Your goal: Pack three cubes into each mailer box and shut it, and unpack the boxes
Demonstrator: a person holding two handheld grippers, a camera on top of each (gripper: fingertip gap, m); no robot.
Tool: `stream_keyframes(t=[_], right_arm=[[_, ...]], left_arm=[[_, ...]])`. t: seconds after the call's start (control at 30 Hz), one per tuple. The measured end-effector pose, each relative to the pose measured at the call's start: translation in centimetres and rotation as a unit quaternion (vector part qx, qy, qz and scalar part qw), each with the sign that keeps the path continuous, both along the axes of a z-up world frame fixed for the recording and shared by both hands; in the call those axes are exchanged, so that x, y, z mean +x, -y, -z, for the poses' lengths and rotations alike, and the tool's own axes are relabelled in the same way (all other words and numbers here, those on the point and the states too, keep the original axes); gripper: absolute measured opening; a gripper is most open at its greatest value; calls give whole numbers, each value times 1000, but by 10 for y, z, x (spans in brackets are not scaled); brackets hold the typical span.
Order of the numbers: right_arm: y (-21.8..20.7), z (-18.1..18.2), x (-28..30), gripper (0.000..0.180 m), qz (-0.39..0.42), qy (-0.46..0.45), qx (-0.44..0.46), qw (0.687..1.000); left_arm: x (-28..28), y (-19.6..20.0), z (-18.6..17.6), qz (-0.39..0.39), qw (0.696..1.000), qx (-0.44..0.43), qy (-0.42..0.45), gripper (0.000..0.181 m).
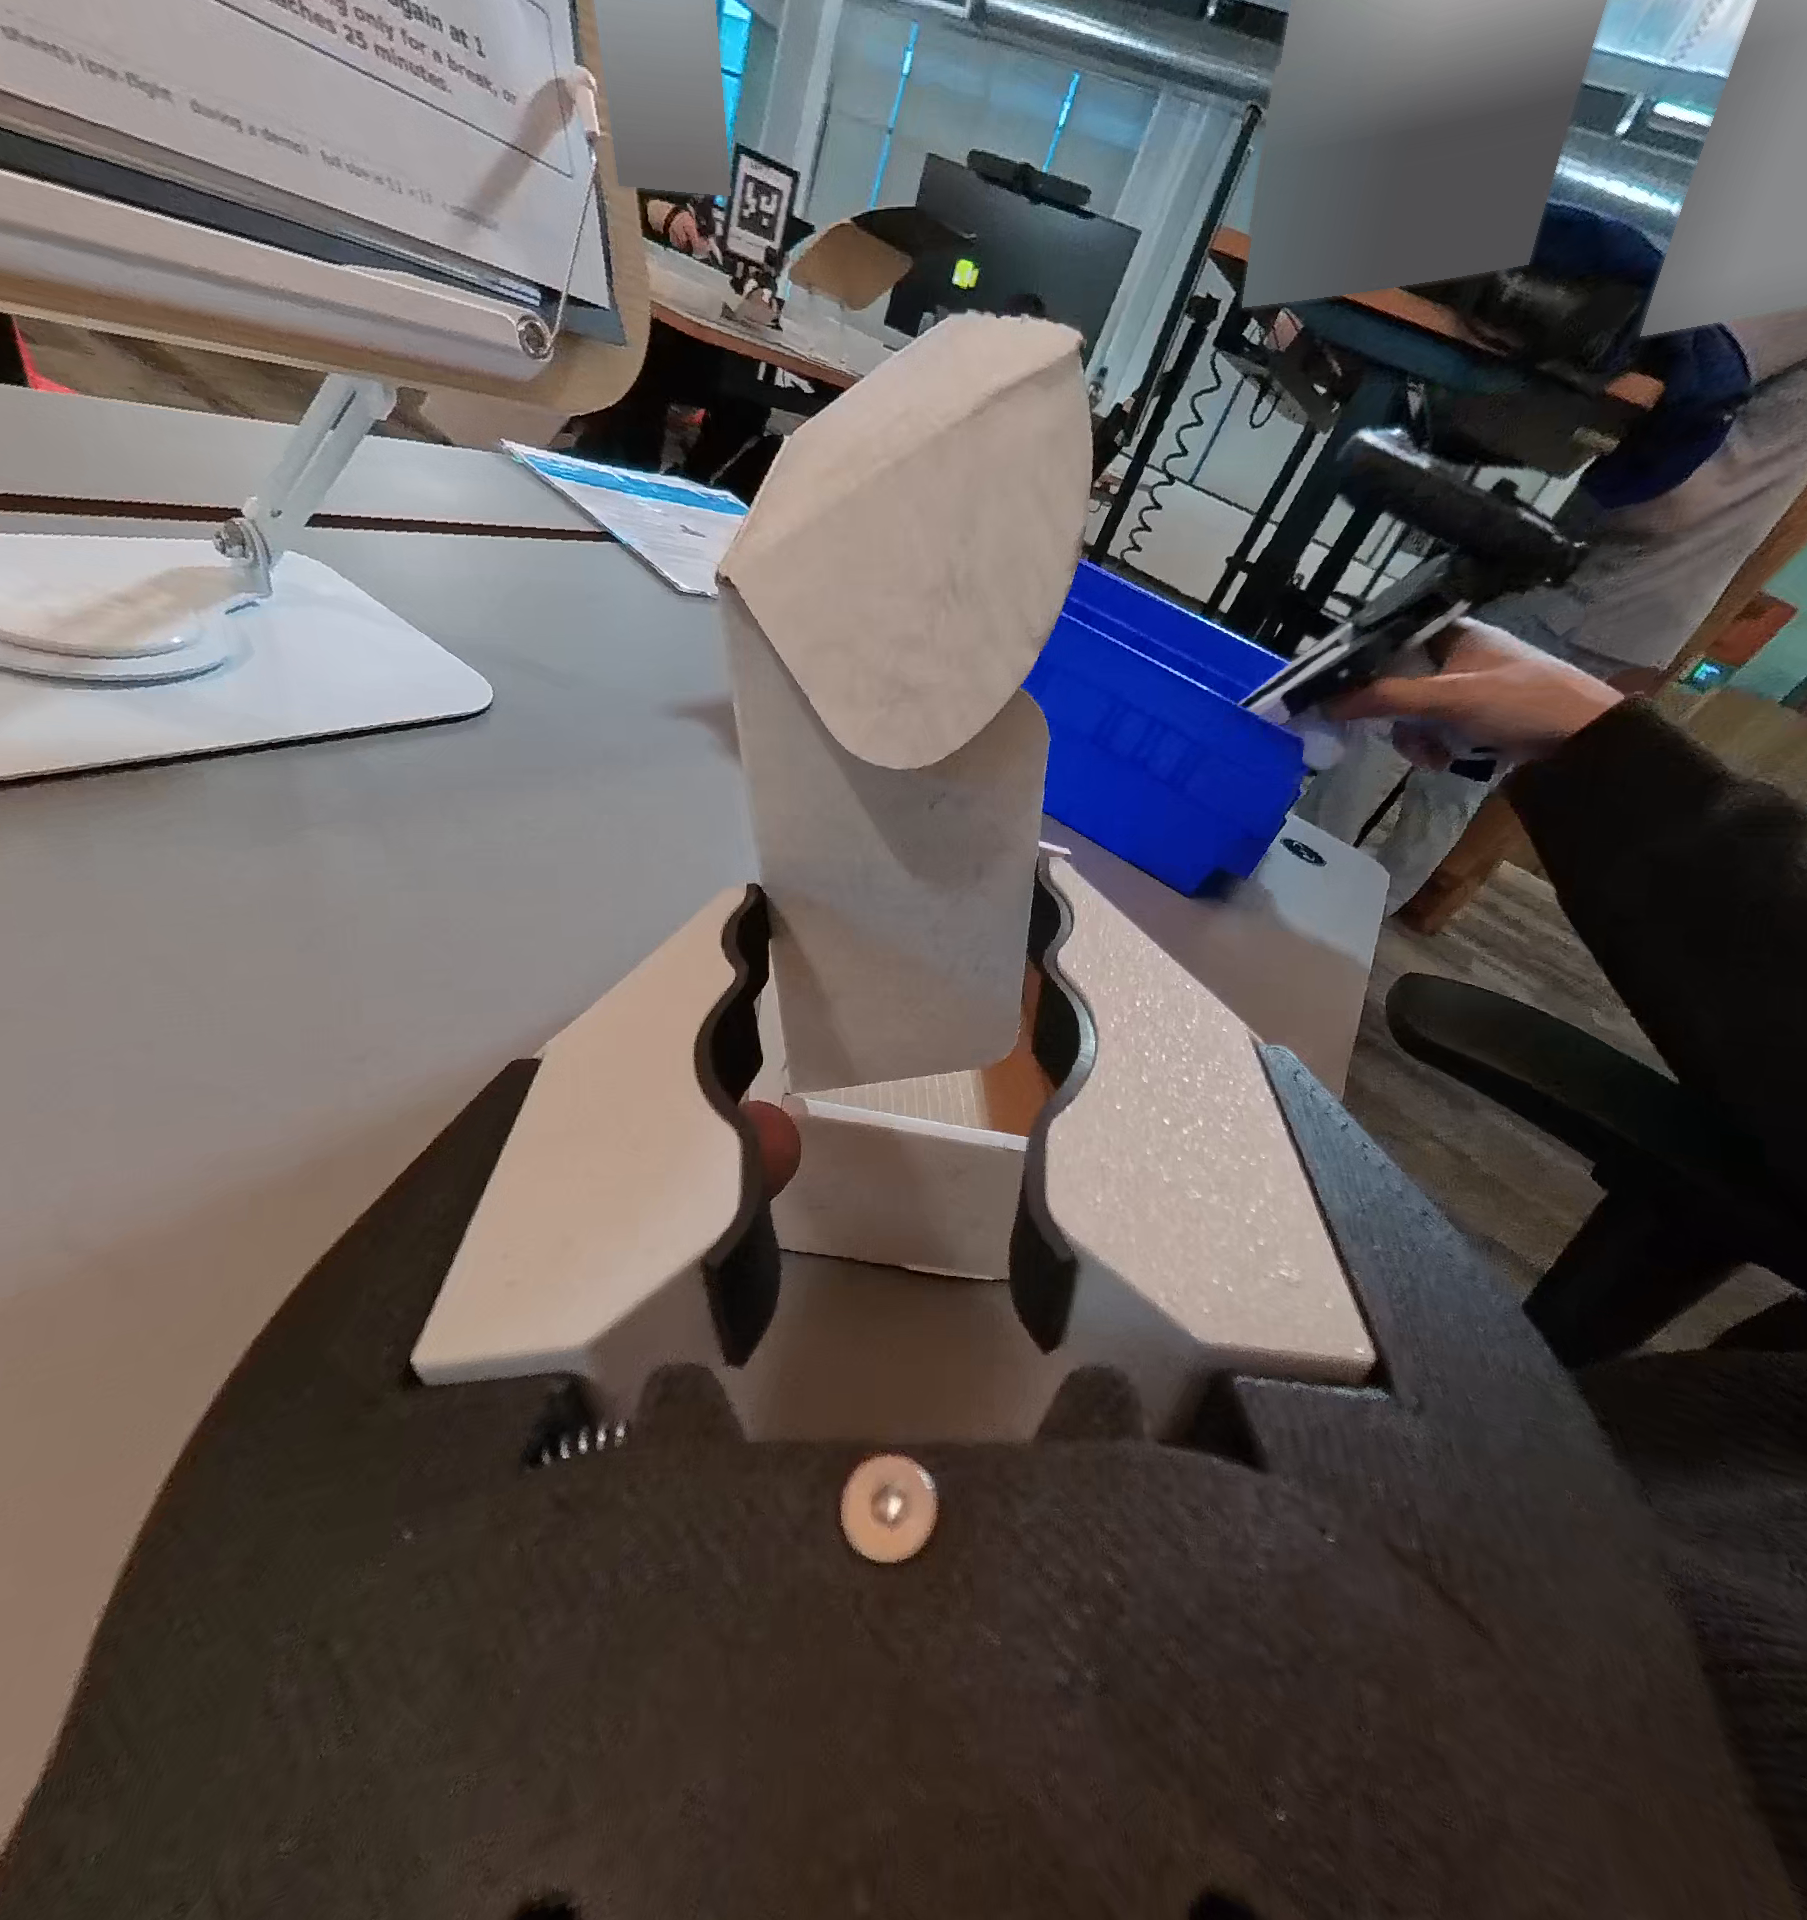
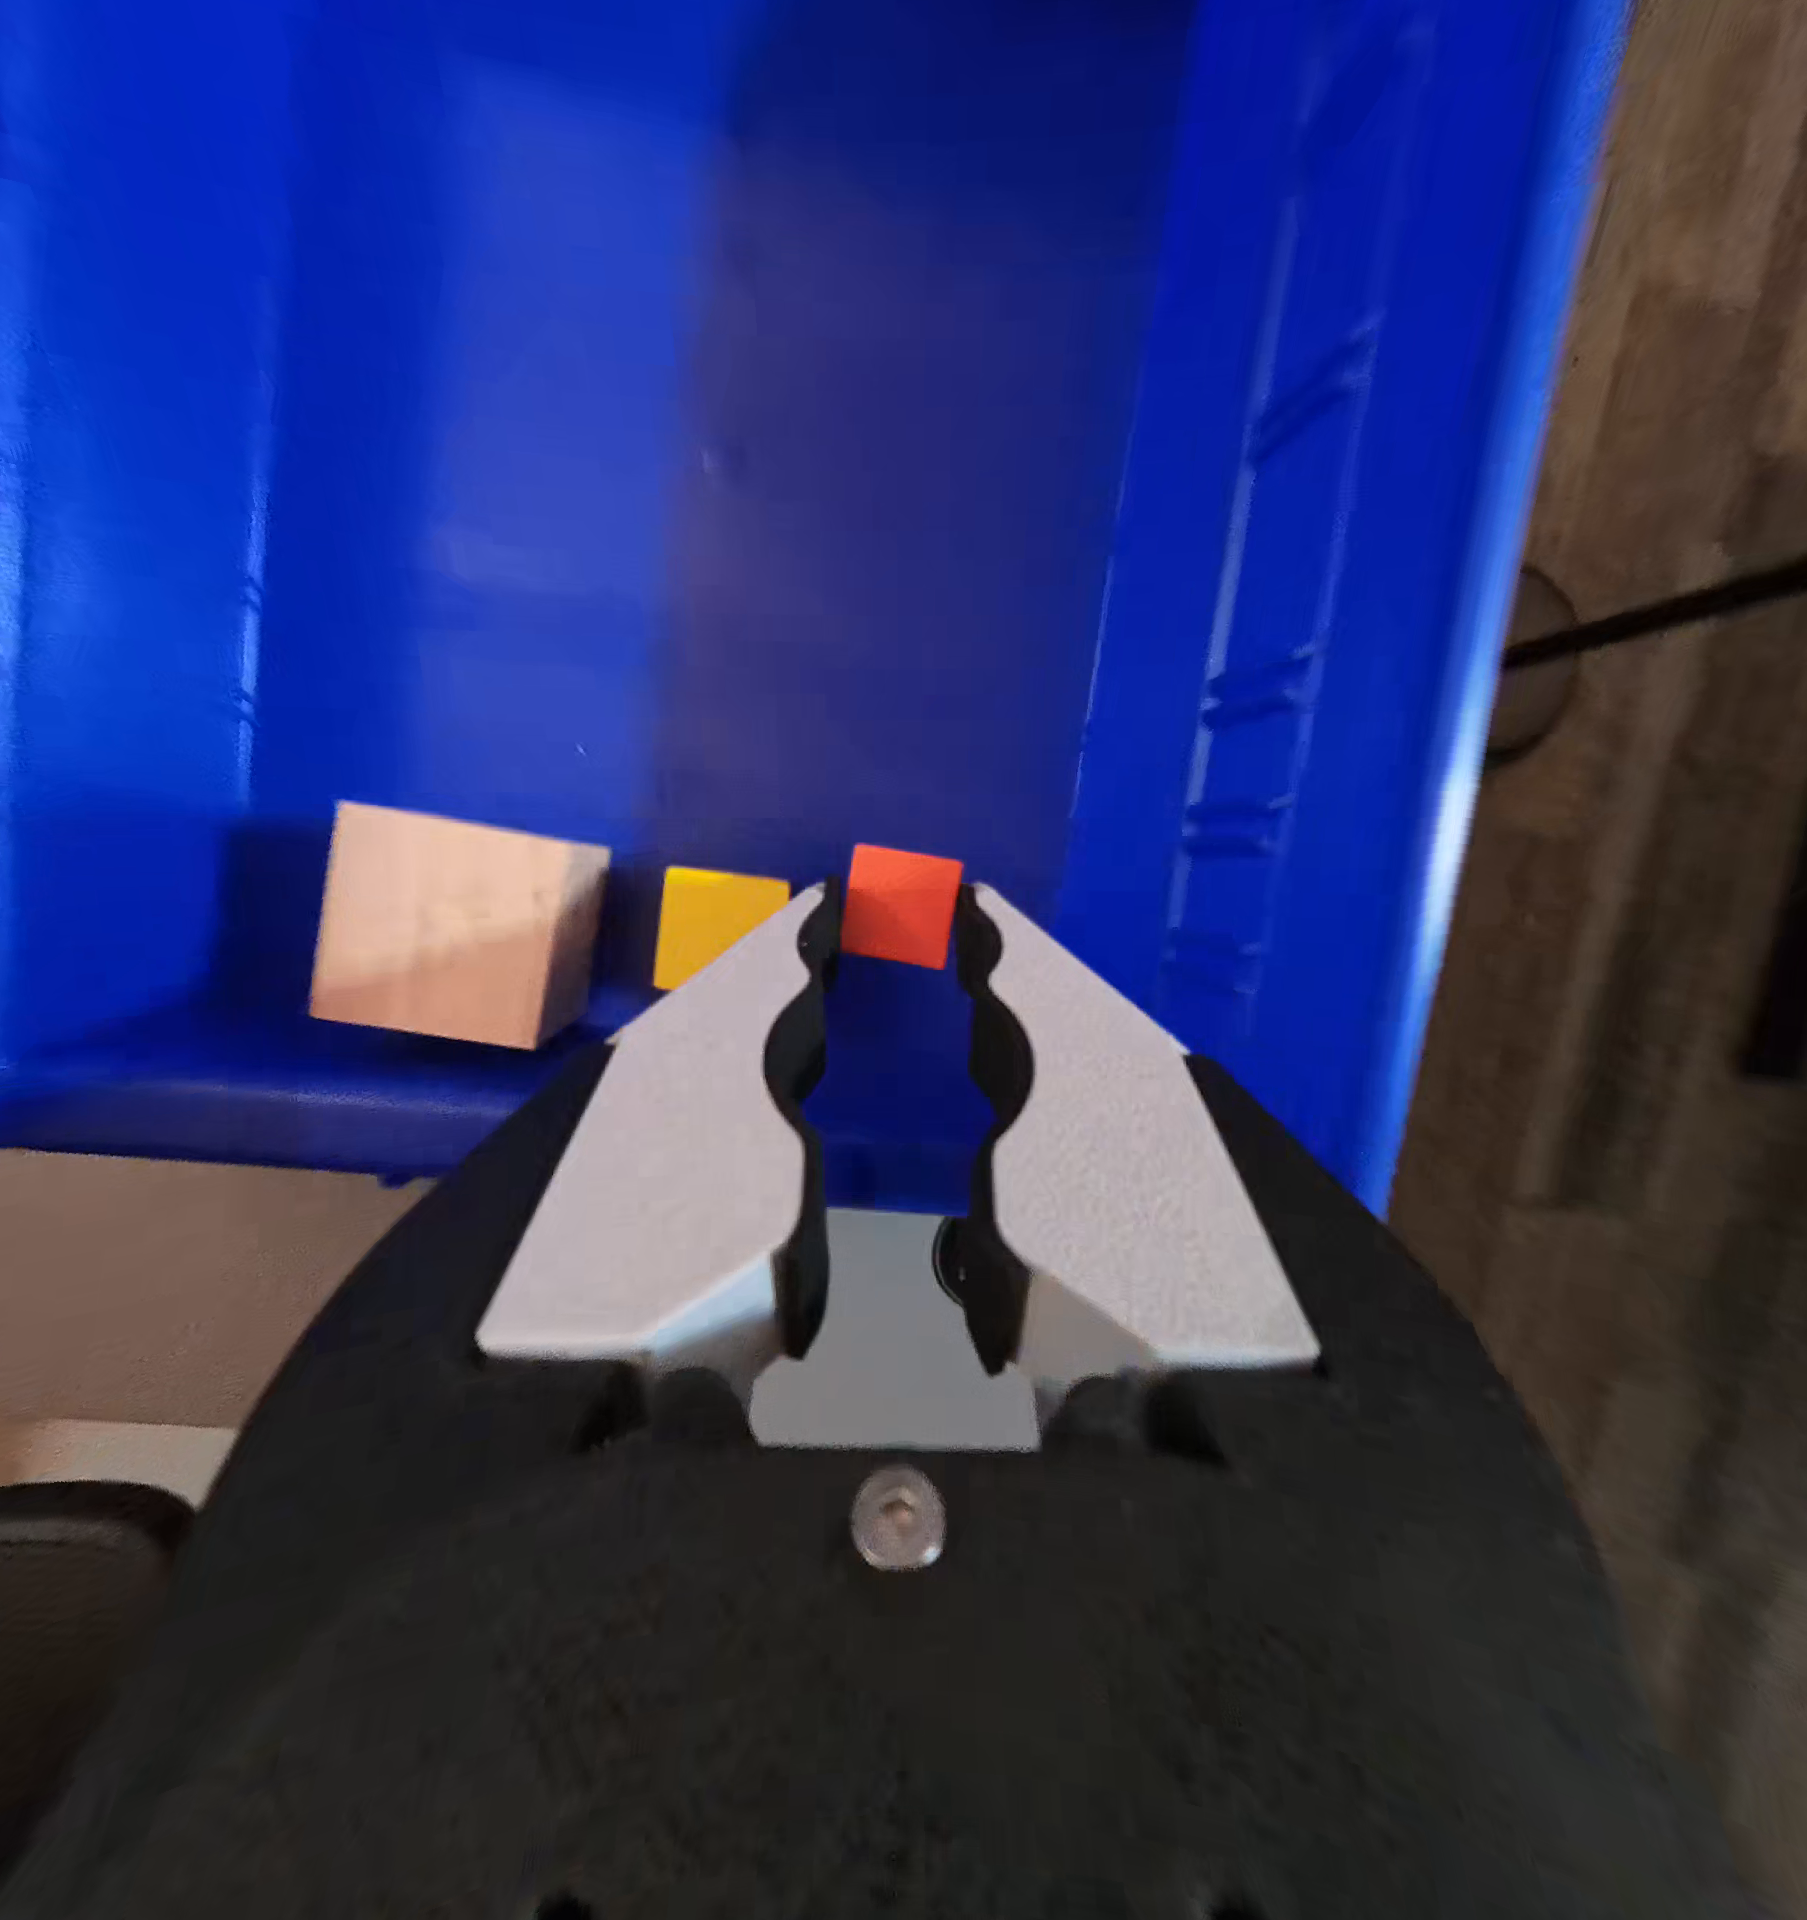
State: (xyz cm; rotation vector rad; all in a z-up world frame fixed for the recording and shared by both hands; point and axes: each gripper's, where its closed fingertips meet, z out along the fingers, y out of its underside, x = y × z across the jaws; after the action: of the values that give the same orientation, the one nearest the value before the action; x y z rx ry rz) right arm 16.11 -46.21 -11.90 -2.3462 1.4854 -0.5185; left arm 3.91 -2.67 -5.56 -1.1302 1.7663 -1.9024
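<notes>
Blue bin (image 2: 670,416): small red cube (image 2: 897,906) between right hand-held gripper (image 2: 897,904) fingertips

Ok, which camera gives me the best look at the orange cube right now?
The right wrist view. The orange cube sits at the tips of the right gripper, inside the blue bin, beside a yellow cube and a larger wooden block. The left wrist view shows only the bin's outside; the cube is hidden.

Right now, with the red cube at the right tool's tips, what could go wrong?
The red cube sits only at the very tips of the right tool, so it may slip out. The yellow cube lies close and could get nudged. The mailer box lid stands bent and could block loading.
</notes>
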Motion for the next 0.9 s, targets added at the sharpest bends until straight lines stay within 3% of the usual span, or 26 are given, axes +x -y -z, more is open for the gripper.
stream_keyframes(t=[0.1, 0.53, 0.73, 0.9], right_arm=[[-3, 19, -2, 22, -3, -32, -14, 999], [10, 23, -8, 22, 23, -61, -33, 997], [11, 18, -11, 24, 22, -59, -45, 997], [-16, -1, -8, 23, -12, -33, -4, 999]], left_arm=[[0, 0, 0, 1, 1000, 2, 2, 49], [-1, 0, 0, 3, 1000, 0, 3, 49], [-1, 0, 0, 2, 1000, 0, 3, 49], [-1, 0, 0, 2, 1000, 0, 4, 49]])
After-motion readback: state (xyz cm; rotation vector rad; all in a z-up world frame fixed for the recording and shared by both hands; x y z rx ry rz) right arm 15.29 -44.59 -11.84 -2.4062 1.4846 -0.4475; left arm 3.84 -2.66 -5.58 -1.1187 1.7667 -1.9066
